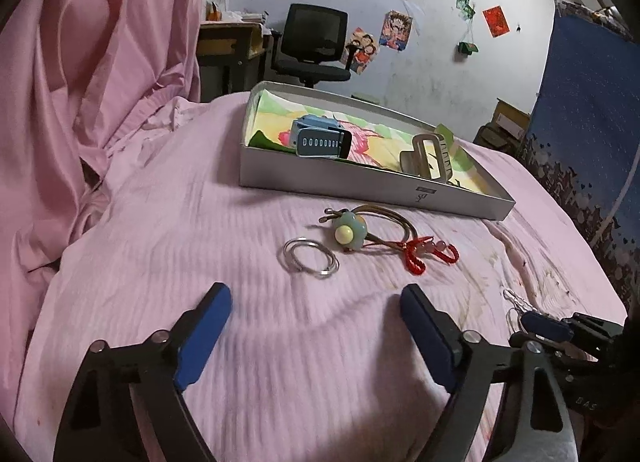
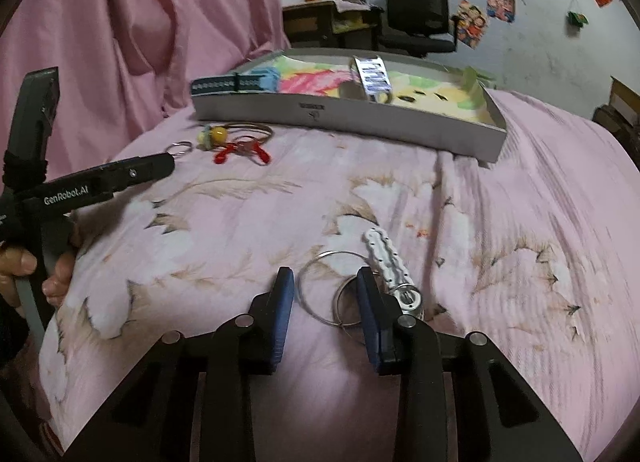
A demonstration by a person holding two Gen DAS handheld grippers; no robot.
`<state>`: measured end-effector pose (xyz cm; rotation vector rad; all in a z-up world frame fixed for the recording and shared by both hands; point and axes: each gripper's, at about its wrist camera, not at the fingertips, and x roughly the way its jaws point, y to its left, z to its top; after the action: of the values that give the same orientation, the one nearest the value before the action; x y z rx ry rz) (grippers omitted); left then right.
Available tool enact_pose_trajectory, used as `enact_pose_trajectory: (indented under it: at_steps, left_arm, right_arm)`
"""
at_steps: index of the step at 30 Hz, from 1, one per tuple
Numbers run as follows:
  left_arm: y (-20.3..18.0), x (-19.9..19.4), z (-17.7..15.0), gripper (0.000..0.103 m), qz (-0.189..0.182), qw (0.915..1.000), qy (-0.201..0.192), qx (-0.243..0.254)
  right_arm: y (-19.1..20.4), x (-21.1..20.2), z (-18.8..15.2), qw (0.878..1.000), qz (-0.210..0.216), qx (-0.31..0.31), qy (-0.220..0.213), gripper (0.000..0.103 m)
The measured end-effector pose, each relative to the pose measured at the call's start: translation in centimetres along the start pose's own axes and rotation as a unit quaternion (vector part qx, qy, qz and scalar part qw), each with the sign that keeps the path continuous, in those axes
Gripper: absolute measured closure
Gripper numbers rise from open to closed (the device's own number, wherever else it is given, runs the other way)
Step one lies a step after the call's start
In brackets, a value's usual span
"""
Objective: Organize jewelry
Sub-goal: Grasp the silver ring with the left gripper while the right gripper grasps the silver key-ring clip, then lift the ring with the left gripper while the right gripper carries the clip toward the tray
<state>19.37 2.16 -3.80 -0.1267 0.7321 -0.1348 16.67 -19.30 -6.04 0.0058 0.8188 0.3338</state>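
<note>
In the left wrist view my left gripper (image 1: 316, 298) stands open above the pink bedspread, just short of a pair of silver rings (image 1: 310, 260). Behind them lie a pale flower charm (image 1: 349, 232) on a brown cord and a red cord bracelet (image 1: 424, 254). The grey box (image 1: 360, 185) holds a blue watch (image 1: 320, 139) and a beige clip (image 1: 428, 159). In the right wrist view my right gripper (image 2: 325, 278) is open over other silver rings (image 2: 320, 262); one ring runs under the right finger. A white link bracelet (image 2: 386, 258) lies just beside it.
A pink curtain (image 1: 100, 61) hangs at the left of the bed. A black office chair (image 1: 316, 41) and a desk (image 1: 228, 41) stand behind the box. A hand (image 2: 24, 266) holds the left gripper (image 2: 120, 177) at the left. A blue panel (image 1: 588, 121) stands at the right.
</note>
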Motion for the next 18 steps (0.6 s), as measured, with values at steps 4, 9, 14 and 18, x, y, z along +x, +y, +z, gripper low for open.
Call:
enact_pose_trajectory:
  at_steps: [4,9,14,18]
  left_arm:
    - [0.2,1.2,0.9,0.032,-0.004,0.9999,0.014,0.000]
    - [0.4,2.3,1.5,0.047,0.000,0.9995,0.032,-0.002]
    - [0.4,2.4,1.3,0.073,-0.002,0.9994,0.033,-0.004]
    - [0.4,2.2,1.1,0.074,-0.009,0.9996,0.026,-0.004]
  right_arm:
    - [-0.2,0.6,0.2,1.000,0.009,0.010,0.011,0.085]
    - [0.0,1.0,0.5,0.999,0.027,0.015,0.013,0.095]
    - [0.5,0.8,0.4,0.999,0.036,0.006,0.004,0.098]
    - [0.9,0.6,0.6,0.999,0.043,-0.001,-0.004,0.098]
